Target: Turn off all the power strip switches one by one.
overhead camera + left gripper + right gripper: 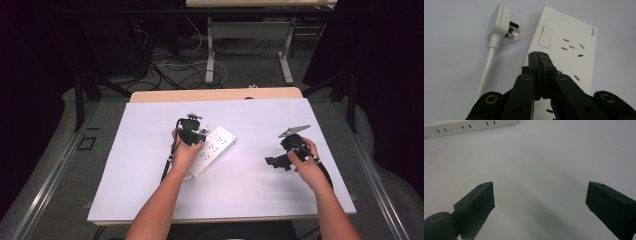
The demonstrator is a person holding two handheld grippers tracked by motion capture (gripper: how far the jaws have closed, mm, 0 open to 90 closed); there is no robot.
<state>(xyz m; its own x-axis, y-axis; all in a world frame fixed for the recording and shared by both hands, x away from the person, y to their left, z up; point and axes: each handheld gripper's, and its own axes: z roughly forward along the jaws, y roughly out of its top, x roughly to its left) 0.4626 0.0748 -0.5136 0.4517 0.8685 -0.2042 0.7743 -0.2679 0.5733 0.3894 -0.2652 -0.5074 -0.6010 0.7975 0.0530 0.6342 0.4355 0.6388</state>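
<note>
The white power strip [564, 52] is lying flat on the white desk [150, 175], left of centre, angled with one end toward the far right. The left gripper [539, 53] is hovering right over the strip's near edge, its jaws pressed together with nothing between them, their tips sitting just below the strip's rocker switch [546, 36]. Socket slots are running along the strip's face to the right of the jaws. Left of the strip, the white plug [500, 23] is lying on the desk with its metal pins pointing toward the strip, and its cord [485, 72] is trailing down toward the camera. The left hand [186, 152] is wrapping around that gripper above the strip. The right gripper [540, 195] is hanging over bare desk well to the right of the strip, its jaws spread wide and holding nothing, with the right hand [305, 162] gripping it from behind.
</note>
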